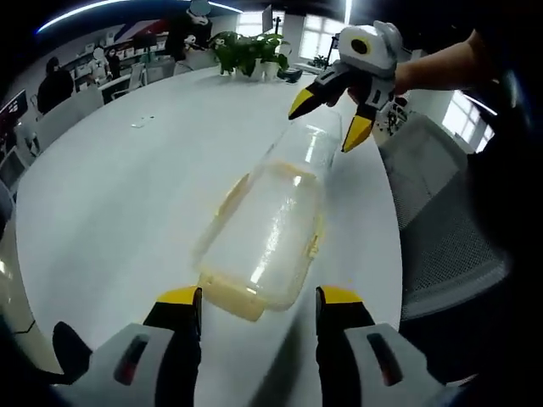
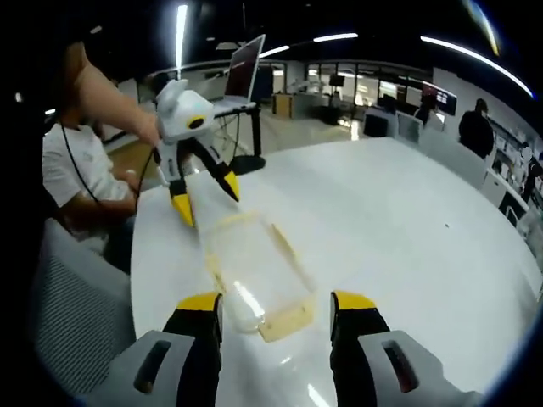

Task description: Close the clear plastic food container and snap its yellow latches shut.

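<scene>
A long clear plastic container (image 1: 271,229) (image 2: 250,267) lies on the white table (image 1: 127,186) (image 2: 407,220), with yellow latches (image 1: 316,244) (image 2: 285,242) along its sides. Its near end sits just ahead of my left gripper (image 1: 259,298), whose jaws are open with nothing between them. At the container's far end, my right gripper (image 1: 329,120) hangs open over the clear plastic; I cannot tell if it touches. In the right gripper view, my right gripper (image 2: 276,303) is open around the near end, and the left gripper (image 2: 206,201) stands open at the far end.
Potted plants (image 1: 250,51) stand at the table's far side. A grey mesh chair (image 1: 441,220) (image 2: 72,314) is close to the table edge beside the container. A laptop (image 2: 243,68) on a stand and a seated person (image 2: 76,178) are beyond that edge.
</scene>
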